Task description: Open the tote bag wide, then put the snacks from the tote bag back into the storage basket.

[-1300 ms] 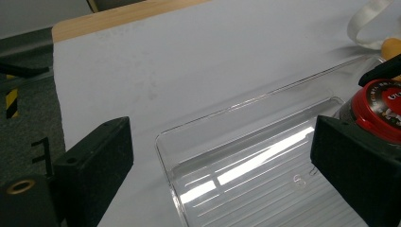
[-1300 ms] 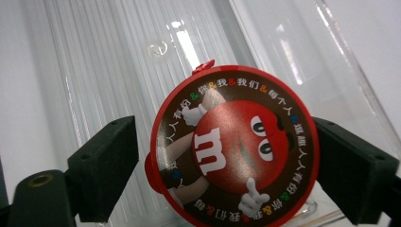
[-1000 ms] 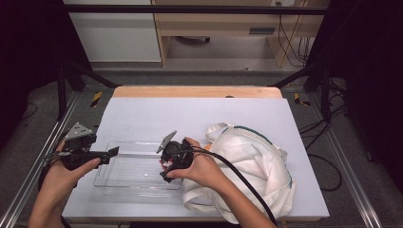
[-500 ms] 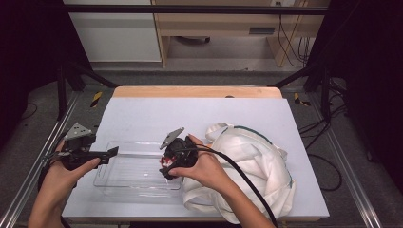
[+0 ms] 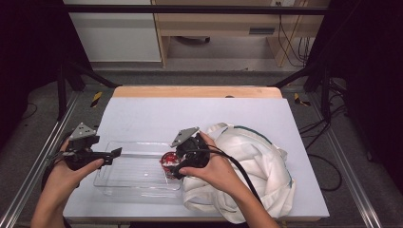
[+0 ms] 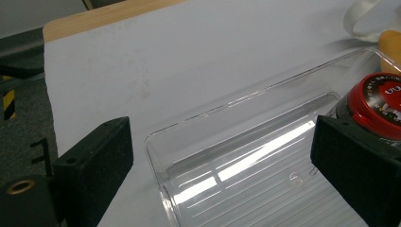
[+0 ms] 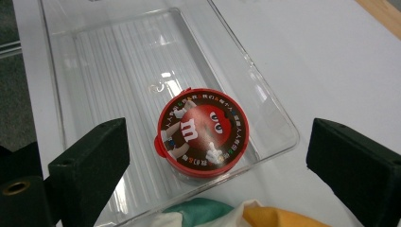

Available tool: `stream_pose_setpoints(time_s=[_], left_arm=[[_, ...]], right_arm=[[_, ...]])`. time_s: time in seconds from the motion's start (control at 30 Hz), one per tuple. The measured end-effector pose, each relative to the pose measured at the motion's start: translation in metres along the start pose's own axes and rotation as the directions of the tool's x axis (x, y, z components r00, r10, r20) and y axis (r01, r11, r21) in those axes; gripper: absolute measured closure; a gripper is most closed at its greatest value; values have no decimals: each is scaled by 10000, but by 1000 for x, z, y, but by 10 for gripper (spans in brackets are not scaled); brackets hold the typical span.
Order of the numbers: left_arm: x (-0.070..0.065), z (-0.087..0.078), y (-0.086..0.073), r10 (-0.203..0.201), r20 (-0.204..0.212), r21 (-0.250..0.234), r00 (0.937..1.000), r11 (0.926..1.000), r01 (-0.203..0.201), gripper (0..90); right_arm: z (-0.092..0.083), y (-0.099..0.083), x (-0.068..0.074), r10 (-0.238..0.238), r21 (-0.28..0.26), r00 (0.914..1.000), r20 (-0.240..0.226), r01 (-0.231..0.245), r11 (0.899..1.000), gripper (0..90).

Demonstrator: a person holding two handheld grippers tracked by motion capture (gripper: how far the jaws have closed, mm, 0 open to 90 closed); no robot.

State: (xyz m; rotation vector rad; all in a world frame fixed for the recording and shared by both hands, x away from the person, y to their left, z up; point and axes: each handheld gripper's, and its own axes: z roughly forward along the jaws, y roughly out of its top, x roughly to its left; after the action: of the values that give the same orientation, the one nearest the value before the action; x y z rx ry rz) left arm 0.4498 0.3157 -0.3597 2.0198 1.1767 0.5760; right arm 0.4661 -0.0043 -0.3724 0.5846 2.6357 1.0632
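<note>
Obs: round red-lidded candy tub (image 7: pixel 202 132) w/ cartoon print sits upright inside the clear ribbed plastic tray (image 5: pixel 124 184), at the tray's end nearest the white cloth tote bag w/ green trim (image 5: pixel 252 166). Tub appears to rest on the tray floor, close to the end wall; contact w/ the wall can't be confirmed.

Right gripper (image 7: pixel 217 156): poised over the tub, jaws wide apart, one either side, not touching it. Left gripper (image 5: pixel 112 155): at the tray's opposite end, jaws apart astride the tray corner per left gripper view, clamping nothing; whether it touches the rim can't be told.

Judged stage: tub looks freshly placed or about to be picked, right gripper free of it either way.

Risks:
1. Tray is light, smooth plastic on a smooth white table cover (image 5: pixel 199 114). Any sideways nudge from either gripper would likely slide it, since left jaws aren't clamped on it.
2. Tub stands near the end wall. If right jaws close off-centre, one jaw could catch the tray rim, tipping tub or lifting tray.
3. Round, slick lid/wall: shallow grip may let it rotate or squirt out.
4. Bag fabric and right gripper's cable (image 5: pixel 237 166) lie just beside the tray end; could snag and drag the tray on withdrawal.
</note>
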Motion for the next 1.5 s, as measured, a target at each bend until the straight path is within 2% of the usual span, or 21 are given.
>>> stream_pose_setpoints(time_s=[0.17, 0.27, 0.37, 0.53, 0.6, 0.73, 0.93, 1.0, 1.1, 1.2, 1.27, 1.5], left_arm=[[-2, 1, 1, 45, 47, -32, 10000, 10000, -45, 67], [-2, 1, 1, 55, 61, 16, 10000, 10000, -55, 66], [-1, 2, 0, 64, 34, 90, 10000, 9999, -64, 66], [1, 1, 0, -59, -20, 20, 10000, 10000, 59, 66], [2, 1, -1, -63, -67, 41, 10000, 10000, 63, 66], [2, 3, 0, -187, -190, -80, 9996, 9998, 185, 62], [-2, 6, 1, -71, -89, -82, 9999, 9999, 71, 61], [-3, 6, 2, -67, -78, -59, 9999, 10000, 66, 61], [-3, 7, 2, -65, -56, -77, 10000, 9999, 65, 61], [-3, 6, 2, -79, -30, -104, 10000, 9999, 79, 61], [-3, 6, 2, -93, -35, -146, 10000, 9999, 92, 61], [-2, 6, 1, -99, -17, -97, 9999, 9999, 99, 60]], right_arm=[[-12, -3, -1, 76, 114, 9990, 432, -81, 9999, 78], [-20, -8, -4, 360, -100, 9979, 529, -355, 9993, 81], [-27, -15, -7, 616, -88, 9954, 737, -611, 9981, 75], [-40, -23, -12, 1161, -851, 9905, 731, -1098, 9903, 72], [-44, -24, -12, 1085, -759, 9908, 813, -1024, 9918, 70], [-53, -28, -15, 1173, -958, 9890, 904, -1086, 9895, 62], [-73, -36, -26, 1763, -1467, 9763, 1258, -1574, 9766, 62], [-82, -38, -30, 1868, -1590, 9708, 1508, -1627, 9738, 62], [-93, -44, -37, 2113, -1680, 9587, 1902, -1802, 9692, 61], [-103, -50, -44, 2340, -1833, 9498, 2076, -1972, 9631, 60], [-110, -54, -49, 2481, -1919, 9409, 2303, -2061, 9595, 60], [-126, -64, -59, 2849, -2207, 9206, 2673, -2293, 9480, 59]])
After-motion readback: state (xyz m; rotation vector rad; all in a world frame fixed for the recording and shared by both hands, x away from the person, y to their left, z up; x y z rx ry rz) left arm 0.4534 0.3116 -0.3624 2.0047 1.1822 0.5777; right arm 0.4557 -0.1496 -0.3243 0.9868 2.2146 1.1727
